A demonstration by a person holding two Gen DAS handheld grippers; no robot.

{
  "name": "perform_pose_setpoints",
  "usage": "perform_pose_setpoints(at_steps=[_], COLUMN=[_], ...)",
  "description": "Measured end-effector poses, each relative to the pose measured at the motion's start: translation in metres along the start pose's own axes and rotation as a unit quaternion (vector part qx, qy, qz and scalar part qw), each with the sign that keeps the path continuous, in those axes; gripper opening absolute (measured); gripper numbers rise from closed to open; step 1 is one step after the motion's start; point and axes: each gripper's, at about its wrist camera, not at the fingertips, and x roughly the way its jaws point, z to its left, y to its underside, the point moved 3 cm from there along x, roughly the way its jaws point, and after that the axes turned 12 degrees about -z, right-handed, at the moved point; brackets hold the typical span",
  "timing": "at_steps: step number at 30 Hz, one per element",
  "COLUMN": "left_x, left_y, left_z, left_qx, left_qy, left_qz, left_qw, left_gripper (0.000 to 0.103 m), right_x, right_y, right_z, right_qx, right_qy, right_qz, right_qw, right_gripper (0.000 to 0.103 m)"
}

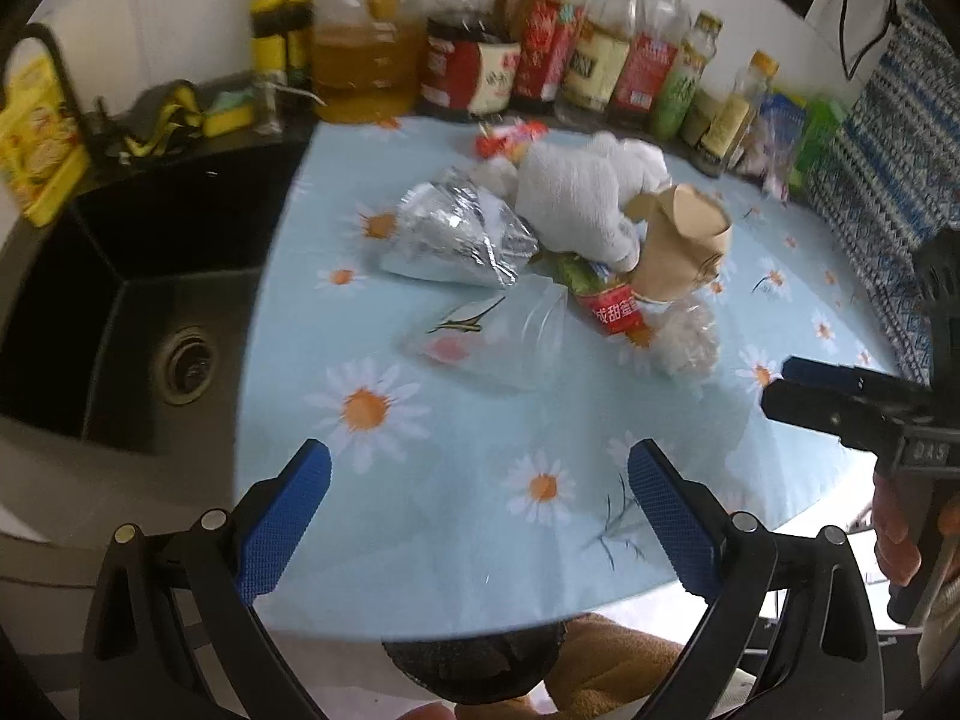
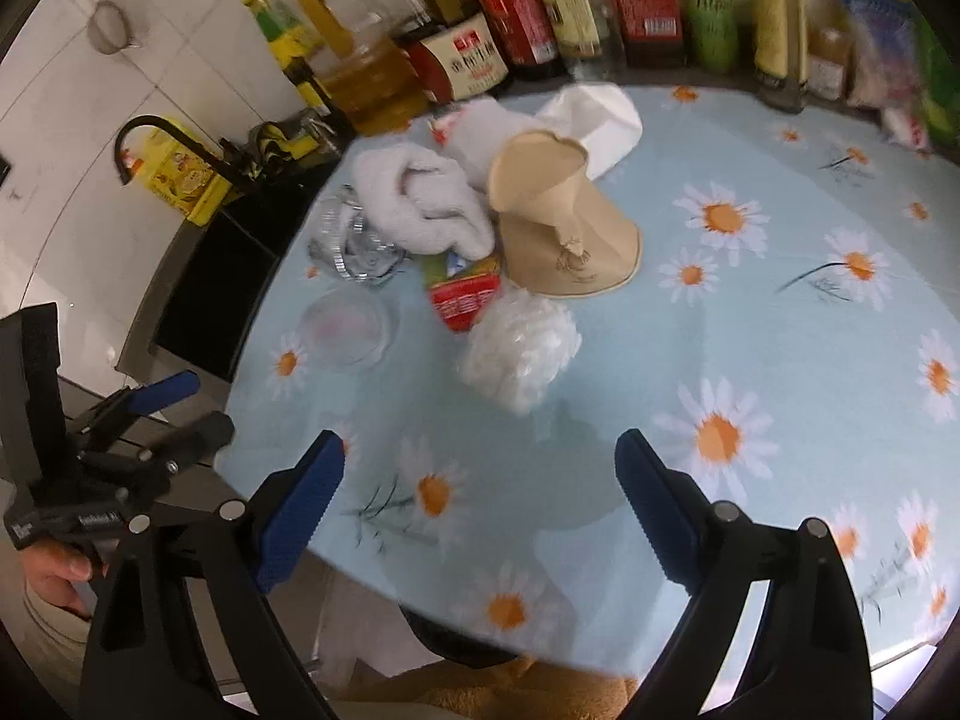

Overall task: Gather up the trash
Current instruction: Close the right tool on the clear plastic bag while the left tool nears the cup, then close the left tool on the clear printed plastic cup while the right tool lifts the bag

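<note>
Over the near edge of the surface [image 1: 456, 534], which carries a pale blue daisy-print cloth, I have both tools hovering with nothing between their fingers. My left tool [image 1: 480, 516] stands wide, blue pads well apart; my right tool [image 2: 480, 510] is equally wide. Seen from the left wrist camera, the right tool's fingers look close together, but its own camera shows them spread.

Trash sits in one loose heap toward the middle of the surface, well ahead of both tools. Items noted:
- crumpled tan paper cup [image 2: 558, 222], tipped, mouth up and back
- white cloth [image 2: 420, 198] bunched just left of the cup, touching it
- red snack wrapper [image 2: 465, 294] partly under the cloth and cup
- crumpled clear plastic [image 2: 522, 354], nearest item to my right tool, touching the wrapper
- silver foil bag [image 1: 456, 234] at the heap's left side
- flat clear plastic bag [image 1: 492, 342] in front of the foil bag

Behind the heap, a row of bottles [image 1: 606, 42] lines the wall. A dark sink [image 1: 120, 312] lies left of the surface.
</note>
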Motion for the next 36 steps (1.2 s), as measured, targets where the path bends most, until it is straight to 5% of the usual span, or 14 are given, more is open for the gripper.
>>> perform_pose_setpoints(at_steps=[20,36], left_x=[0.085,0.098], left_y=[-0.031,-0.03], left_z=[0.003,0.001], left_qx=[0.017,0.008], left_qy=[0.041,0.049], left_qz=[0.037,0.048], left_qw=[0.9983,0.9976], left_gripper=[0.096,0.093], right_x=[0.059,0.05], right_y=[-0.02,-0.019], right_z=[-0.022,-0.03], right_qx=[-0.026,-0.013], right_qy=[-0.019,-0.035], right_qz=[0.058,0.057], right_qw=[0.998,0.998], right_gripper=[0.052,0.049])
